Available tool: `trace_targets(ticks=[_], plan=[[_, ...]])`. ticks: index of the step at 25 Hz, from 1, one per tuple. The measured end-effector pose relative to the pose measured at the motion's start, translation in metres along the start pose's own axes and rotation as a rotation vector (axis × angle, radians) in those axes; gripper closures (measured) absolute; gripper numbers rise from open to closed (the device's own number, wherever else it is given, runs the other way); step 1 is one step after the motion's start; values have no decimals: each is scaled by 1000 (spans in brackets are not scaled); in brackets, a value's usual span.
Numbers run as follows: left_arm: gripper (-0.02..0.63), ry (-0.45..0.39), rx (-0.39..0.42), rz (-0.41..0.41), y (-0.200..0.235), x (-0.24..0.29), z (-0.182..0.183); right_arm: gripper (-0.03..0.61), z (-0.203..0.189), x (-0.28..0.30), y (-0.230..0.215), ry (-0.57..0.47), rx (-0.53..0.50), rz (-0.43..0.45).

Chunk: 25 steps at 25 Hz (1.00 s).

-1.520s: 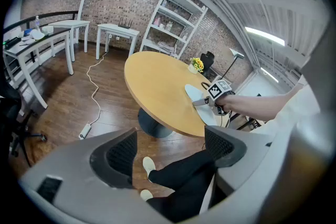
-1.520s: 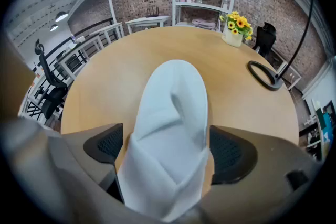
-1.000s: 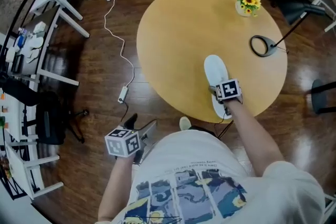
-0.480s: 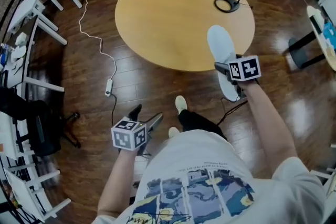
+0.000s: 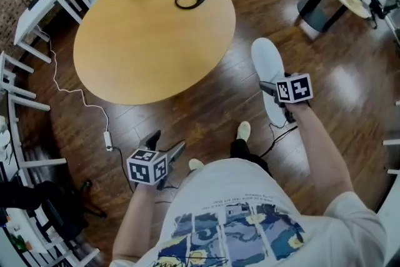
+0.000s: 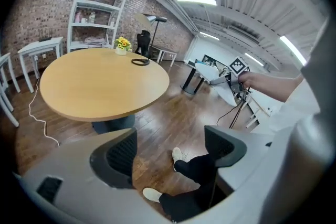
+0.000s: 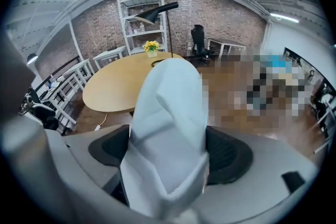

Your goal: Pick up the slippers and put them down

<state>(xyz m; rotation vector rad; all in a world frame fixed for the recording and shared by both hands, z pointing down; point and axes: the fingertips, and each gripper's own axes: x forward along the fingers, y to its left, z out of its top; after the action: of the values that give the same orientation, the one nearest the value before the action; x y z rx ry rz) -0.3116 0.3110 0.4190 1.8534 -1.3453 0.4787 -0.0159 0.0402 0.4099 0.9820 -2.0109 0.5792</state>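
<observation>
Slipper point(image 5: 267, 65), just one, sits clamped in my right gripper point(image 5: 272, 92) at centre right, over the floor beside the one round table point(image 5: 137, 40); my left gripper point(image 5: 166, 142) hangs spread, empty, lower left

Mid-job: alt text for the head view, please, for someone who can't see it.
The right gripper clamps a white slipper above the wood floor, right of the round table. The left gripper is open and empty, low near the person's feet.
</observation>
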Motion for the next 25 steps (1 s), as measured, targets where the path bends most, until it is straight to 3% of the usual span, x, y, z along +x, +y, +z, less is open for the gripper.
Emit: trace_targets(ticks=[5, 9, 13, 17, 21, 25], plan=[[210, 150, 120, -66, -103, 142, 78, 120, -36, 47, -181, 40, 138, -25], [210, 326, 252, -154, -179, 294, 87, 120, -110, 141, -319, 73, 246, -96], [210, 436, 301, -222, -223, 485, 39, 124, -233, 295, -428, 127, 365, -133], [210, 499, 308, -264, -236, 649, -19, 130, -343, 472, -497, 169, 405, -134], [210, 615, 311, -270, -219, 746, -85, 132, -455, 617, -519, 209, 497, -118], [210, 691, 320, -278, -182, 824, -153, 132, -537, 728, -539, 225, 509, -154]])
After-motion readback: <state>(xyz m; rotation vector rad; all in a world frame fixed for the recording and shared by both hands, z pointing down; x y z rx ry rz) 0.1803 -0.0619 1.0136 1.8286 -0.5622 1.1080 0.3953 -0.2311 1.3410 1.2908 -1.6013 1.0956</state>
